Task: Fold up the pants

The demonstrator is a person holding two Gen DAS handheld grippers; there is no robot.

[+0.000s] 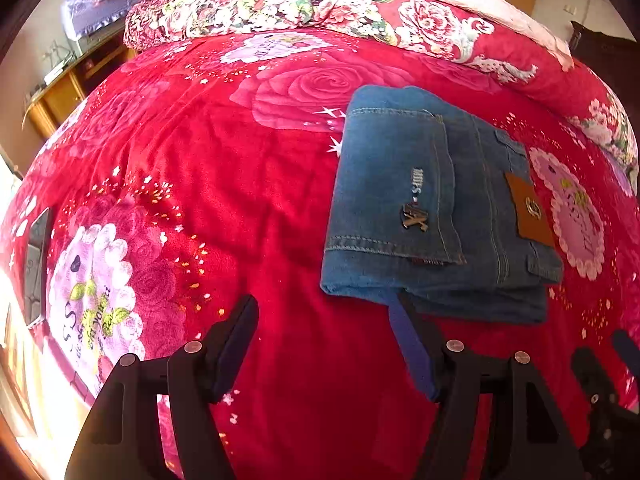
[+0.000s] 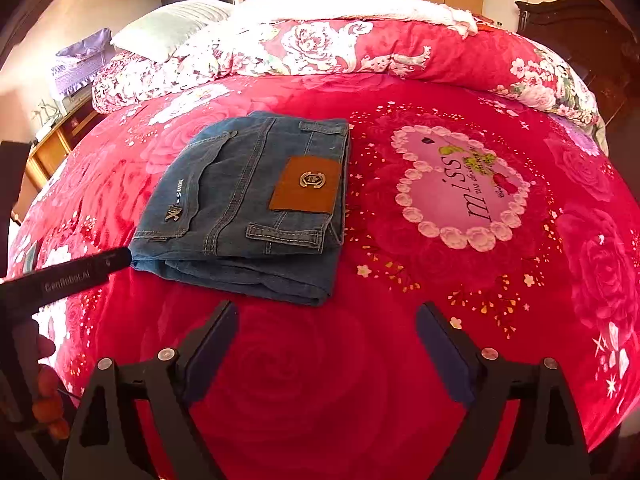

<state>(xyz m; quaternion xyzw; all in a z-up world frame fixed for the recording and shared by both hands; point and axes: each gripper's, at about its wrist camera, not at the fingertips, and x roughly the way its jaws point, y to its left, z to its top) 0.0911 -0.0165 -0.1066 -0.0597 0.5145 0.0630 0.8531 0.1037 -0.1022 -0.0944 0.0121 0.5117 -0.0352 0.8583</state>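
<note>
A: What is spread widest in both views?

B: A bed is covered by a red plush blanket printed with roses and pink hearts; a rolled floral quilt and a pale green pillow are laid along its far end.

A: And where are the pants found?

B: The blue denim jeans are seen folded into a compact rectangle on the blanket, with a brown leather waistband patch turned upward.

A: How are the tools held?

B: The left gripper is spread wide, nothing clamped, one fingertip just at the jeans' near edge. The right gripper is likewise parted, with only blanket between its pads, just short of the jeans.
</note>
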